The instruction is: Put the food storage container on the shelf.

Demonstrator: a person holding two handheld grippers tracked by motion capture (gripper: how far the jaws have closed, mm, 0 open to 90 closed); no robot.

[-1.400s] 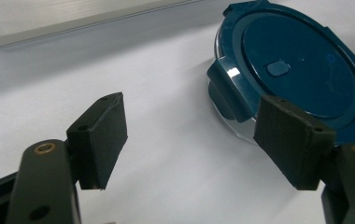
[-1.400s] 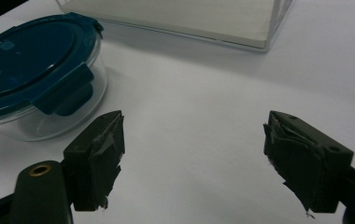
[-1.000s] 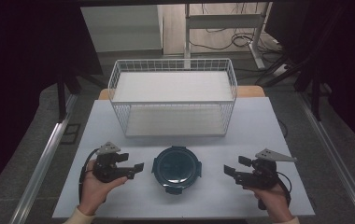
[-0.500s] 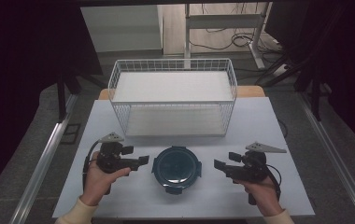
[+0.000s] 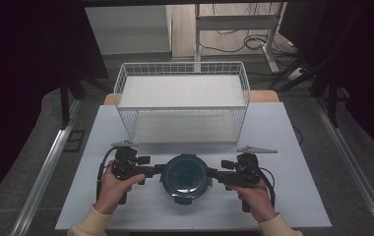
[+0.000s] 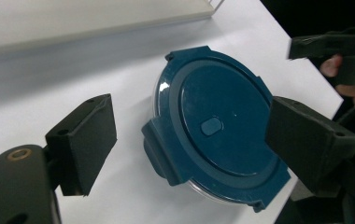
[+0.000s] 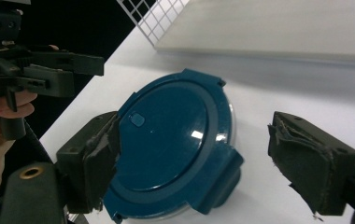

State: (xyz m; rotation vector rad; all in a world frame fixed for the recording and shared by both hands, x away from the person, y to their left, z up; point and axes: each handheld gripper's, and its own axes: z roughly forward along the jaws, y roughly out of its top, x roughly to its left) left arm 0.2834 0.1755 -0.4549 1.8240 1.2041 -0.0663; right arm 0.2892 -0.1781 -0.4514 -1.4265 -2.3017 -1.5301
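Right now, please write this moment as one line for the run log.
left tongs: open, at container's left side | right tongs: open, at its right side | round blue-lidded container: on table, lid closed | wire basket: behind it

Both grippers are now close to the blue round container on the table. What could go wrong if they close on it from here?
1. Both grippers, left and right, are open at opposite sides of the container. If one closes first, it may push the container sideways across the table.
2. The jaws sit near the lid's side latches; squeezing there could pop one open.
3. The right gripper's pads look torn, so its grip may slip.
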